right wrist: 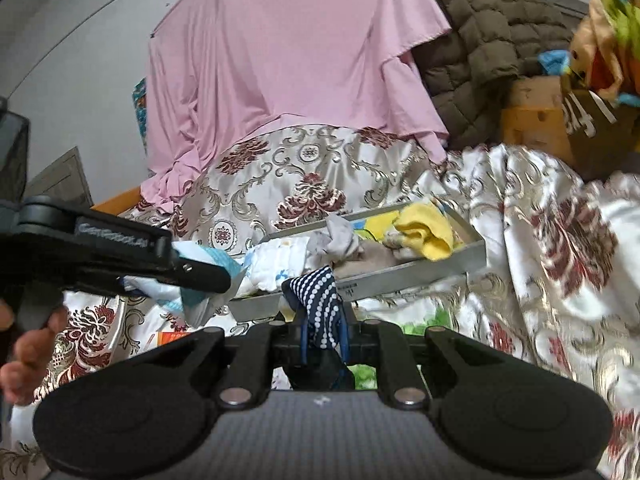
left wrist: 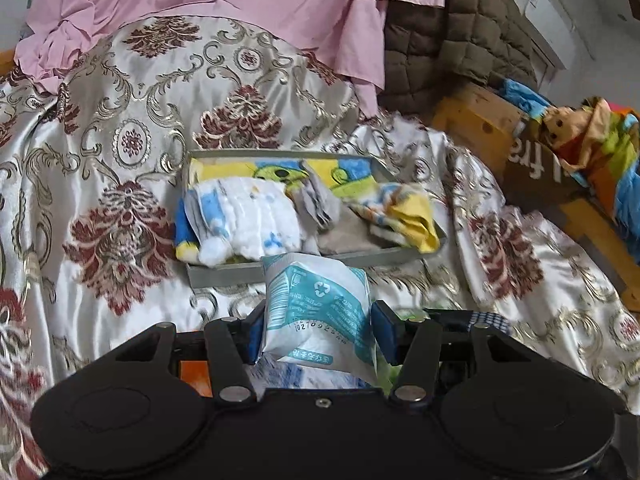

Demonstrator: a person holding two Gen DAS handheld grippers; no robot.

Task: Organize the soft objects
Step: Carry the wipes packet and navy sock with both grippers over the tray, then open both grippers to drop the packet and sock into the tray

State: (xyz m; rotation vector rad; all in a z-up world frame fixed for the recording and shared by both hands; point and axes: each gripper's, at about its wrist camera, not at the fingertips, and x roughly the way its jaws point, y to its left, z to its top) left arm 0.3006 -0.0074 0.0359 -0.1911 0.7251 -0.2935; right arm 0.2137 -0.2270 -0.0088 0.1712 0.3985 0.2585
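Observation:
My left gripper [left wrist: 316,336] is shut on a white and teal soft packet [left wrist: 320,308], held just in front of the grey tray [left wrist: 304,269]. The tray lies on the patterned satin bedspread [left wrist: 120,140] and holds a white and blue cloth [left wrist: 248,220], a grey cloth [left wrist: 320,200] and a yellow cloth [left wrist: 412,220]. My right gripper [right wrist: 324,336] is shut on a navy cloth with white dots [right wrist: 320,300], near the tray's front wall [right wrist: 420,276]. The right wrist view shows the left gripper [right wrist: 200,276] with its packet [right wrist: 196,304] at the left.
A pink garment [right wrist: 288,60] hangs behind the bed beside a brown quilted jacket [right wrist: 480,32]. A cardboard box [left wrist: 532,168] with colourful fabric [left wrist: 600,140] stands at the right on a wooden frame [left wrist: 476,116]. A hand [right wrist: 28,352] shows at the lower left.

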